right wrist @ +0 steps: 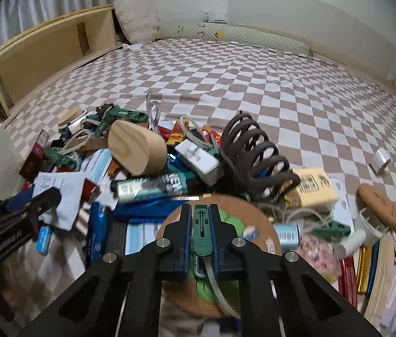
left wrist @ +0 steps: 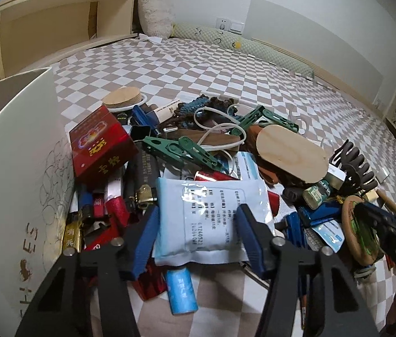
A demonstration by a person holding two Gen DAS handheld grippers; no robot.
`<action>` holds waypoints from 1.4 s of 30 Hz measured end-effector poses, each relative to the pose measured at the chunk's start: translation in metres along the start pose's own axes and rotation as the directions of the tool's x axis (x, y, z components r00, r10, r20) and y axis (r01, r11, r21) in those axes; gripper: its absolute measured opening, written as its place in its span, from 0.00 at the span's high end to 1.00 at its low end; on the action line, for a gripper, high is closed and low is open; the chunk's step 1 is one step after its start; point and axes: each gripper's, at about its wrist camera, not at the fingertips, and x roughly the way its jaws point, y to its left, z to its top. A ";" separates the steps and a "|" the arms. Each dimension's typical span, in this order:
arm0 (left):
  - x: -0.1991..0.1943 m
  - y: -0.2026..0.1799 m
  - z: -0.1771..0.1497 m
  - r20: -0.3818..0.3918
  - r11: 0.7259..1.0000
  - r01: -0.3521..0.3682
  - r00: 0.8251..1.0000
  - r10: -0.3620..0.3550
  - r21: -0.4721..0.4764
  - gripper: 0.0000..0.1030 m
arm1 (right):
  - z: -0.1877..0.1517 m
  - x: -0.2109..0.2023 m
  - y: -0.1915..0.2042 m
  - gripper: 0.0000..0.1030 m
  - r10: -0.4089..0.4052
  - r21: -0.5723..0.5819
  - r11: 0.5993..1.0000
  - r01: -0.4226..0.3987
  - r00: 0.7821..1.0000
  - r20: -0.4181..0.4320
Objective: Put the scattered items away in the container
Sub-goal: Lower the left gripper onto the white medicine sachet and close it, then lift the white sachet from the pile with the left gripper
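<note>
A heap of small items lies on the checkered bed sheet [left wrist: 226,64]. My left gripper [left wrist: 198,233] is open, its blue fingers on either side of a pale blue sachet [left wrist: 209,213], not closed on it. The white container [left wrist: 9,168] stands at the left, its wall touching the heap. My right gripper [right wrist: 201,224] is shut on a green clothes peg [right wrist: 202,233], held above a round cork coaster [right wrist: 256,216]. The right gripper also shows at the right of the left wrist view [left wrist: 388,224]. The left gripper also shows at the left of the right wrist view [right wrist: 40,202].
The heap holds a red box [left wrist: 99,143], green pegs [left wrist: 181,148], an oval wooden box [left wrist: 290,154], a dark hair claw [right wrist: 254,157], a yellow packet [right wrist: 313,185] and a blue roll [left wrist: 181,289]. A wooden shelf [left wrist: 57,28] and pillows [left wrist: 153,11] stand beyond.
</note>
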 end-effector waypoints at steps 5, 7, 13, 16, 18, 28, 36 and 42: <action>-0.006 0.004 -0.003 -0.017 1.000 0.025 1.000 -0.026 -0.013 0.62 | -0.013 -0.025 0.004 0.88 0.043 0.013 0.999 -0.043 0.999 0.012; -0.008 0.006 -0.005 -0.031 0.999 0.039 0.999 -0.039 -0.018 0.65 | -0.021 -0.036 0.004 0.88 0.062 0.020 0.998 -0.062 0.998 0.013; -0.016 0.001 -0.017 -0.074 0.998 0.067 0.995 -0.067 0.004 0.90 | -0.052 -0.063 0.006 0.88 0.104 0.044 0.994 -0.104 0.995 -0.001; -0.021 -0.004 -0.027 -0.096 0.996 0.087 0.992 -0.085 0.021 0.90 | -0.065 -0.070 0.003 0.88 0.125 0.076 0.989 -0.123 0.992 -0.010; -0.024 -0.007 -0.035 -0.121 0.994 0.106 0.988 -0.101 0.033 0.91 | -0.072 -0.073 -0.001 0.88 0.139 0.103 0.985 -0.137 0.990 -0.010; -0.030 -0.001 -0.033 -0.068 0.993 0.113 0.991 -0.114 -0.020 0.26 | -0.092 -0.086 -0.021 0.88 0.184 0.212 0.959 -0.188 0.982 0.035; -0.017 -0.043 -0.026 -0.057 0.990 0.050 0.997 -0.043 0.131 0.15 | -0.097 -0.083 -0.027 0.88 0.217 0.240 0.946 -0.219 0.976 0.036; -0.003 -0.055 -0.028 -0.075 0.987 0.013 0.997 -0.001 0.160 0.08 | -0.100 -0.080 -0.033 0.88 0.225 0.258 0.940 -0.225 0.974 0.031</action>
